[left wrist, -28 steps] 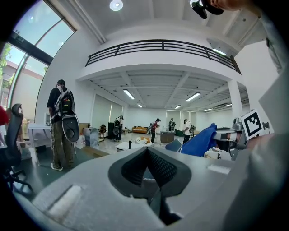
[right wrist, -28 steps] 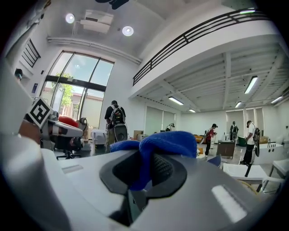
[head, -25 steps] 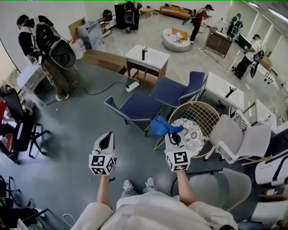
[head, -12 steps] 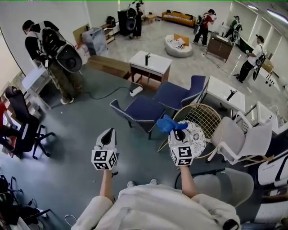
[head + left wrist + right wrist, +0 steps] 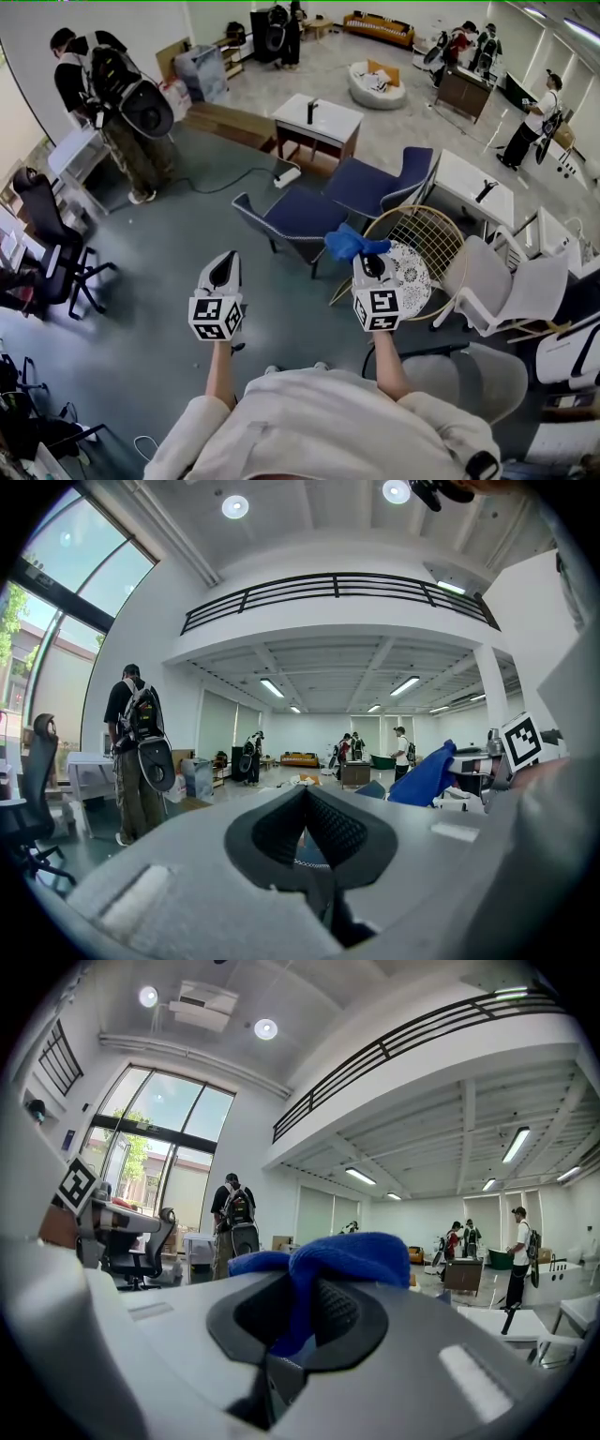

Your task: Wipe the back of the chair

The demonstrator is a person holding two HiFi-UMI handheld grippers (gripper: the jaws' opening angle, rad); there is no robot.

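A gold wire-backed chair (image 5: 424,242) with a white patterned seat (image 5: 410,272) stands ahead on the right. My right gripper (image 5: 367,262) is shut on a blue cloth (image 5: 349,244), held in the air just left of the chair's round back. In the right gripper view the blue cloth (image 5: 328,1260) bulges out between the jaws. My left gripper (image 5: 223,270) hangs over the grey floor, shut with nothing in it. The left gripper view shows its jaws pressed together, and the blue cloth (image 5: 427,775) off to the right.
Two navy chairs (image 5: 291,216) (image 5: 375,187) stand just beyond the wire chair. White chairs (image 5: 506,291) and a grey one (image 5: 473,380) crowd the right. A person with a backpack (image 5: 122,103) stands far left, near a black office chair (image 5: 42,244). White tables (image 5: 314,117) (image 5: 473,192) lie further back.
Both grippers have risen slightly and the right one carried the blue cloth up toward the wire chair's back. The view has shifted a little as the person moved.
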